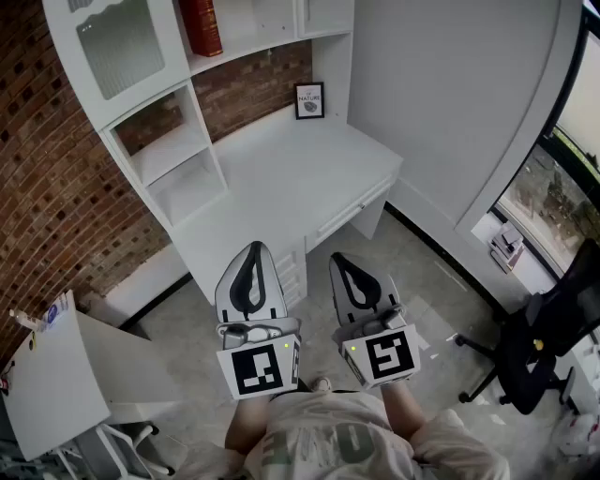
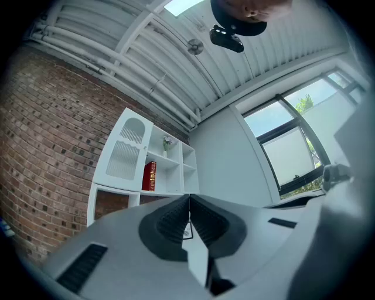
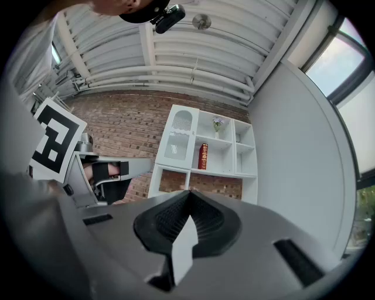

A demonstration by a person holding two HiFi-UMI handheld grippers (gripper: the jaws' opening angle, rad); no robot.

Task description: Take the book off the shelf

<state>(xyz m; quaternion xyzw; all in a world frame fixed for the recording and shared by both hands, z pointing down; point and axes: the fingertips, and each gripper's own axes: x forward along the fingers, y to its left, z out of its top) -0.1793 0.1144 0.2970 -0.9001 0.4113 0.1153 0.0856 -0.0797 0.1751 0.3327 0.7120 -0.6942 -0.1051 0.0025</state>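
Up on the shelf the book stands far off; left gripper and right gripper have jaws closed, empty, and might topple it unless opened.

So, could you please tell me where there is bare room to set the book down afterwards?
The white desktop is bare from its front edge back to the small black-framed picture by the brick wall. The two open white cubbies at its left look empty. On the upper shelf, the left end is taken by the red hardback book.
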